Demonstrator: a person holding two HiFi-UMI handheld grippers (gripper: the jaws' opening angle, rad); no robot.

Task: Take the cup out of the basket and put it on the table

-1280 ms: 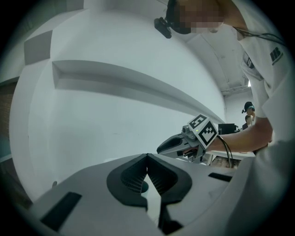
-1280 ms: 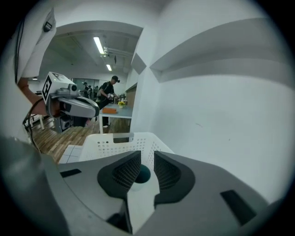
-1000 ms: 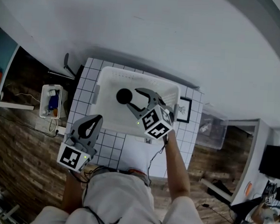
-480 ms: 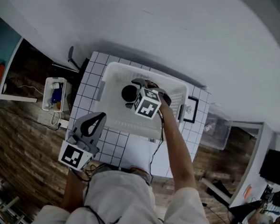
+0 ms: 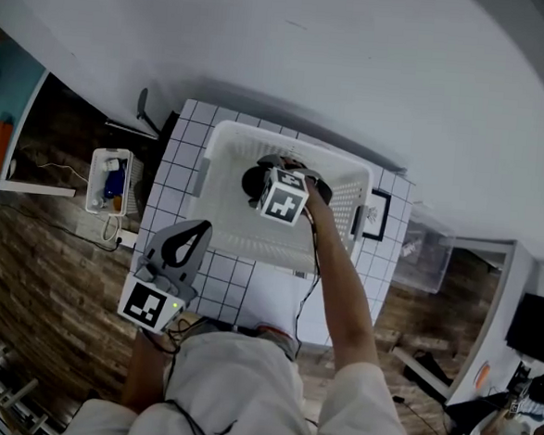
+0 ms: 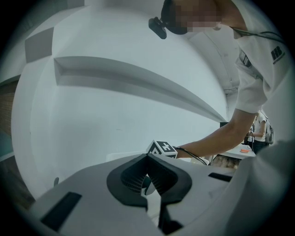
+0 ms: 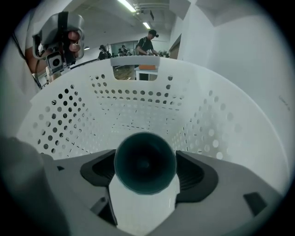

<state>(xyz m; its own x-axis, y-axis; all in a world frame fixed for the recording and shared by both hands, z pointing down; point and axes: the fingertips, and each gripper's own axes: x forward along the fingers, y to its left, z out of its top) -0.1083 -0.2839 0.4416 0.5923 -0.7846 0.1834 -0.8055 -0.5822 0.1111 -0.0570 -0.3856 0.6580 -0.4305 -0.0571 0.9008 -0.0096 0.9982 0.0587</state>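
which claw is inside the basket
The right claw, its jaws closing around the dark cup inside the white basket; the left claw hovers outside it.

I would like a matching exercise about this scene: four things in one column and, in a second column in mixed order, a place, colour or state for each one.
Column A
1. cup
2. basket
3. left tool
4. right tool

Column B
a. white, with holes in its walls
b. outside the basket, jaws together and empty
c. dark, between two jaws
d. reaching into the basket

Pairs: 1-c, 2-a, 3-b, 4-d.

Note: the right tool's jaws are closing, with the cup between them.
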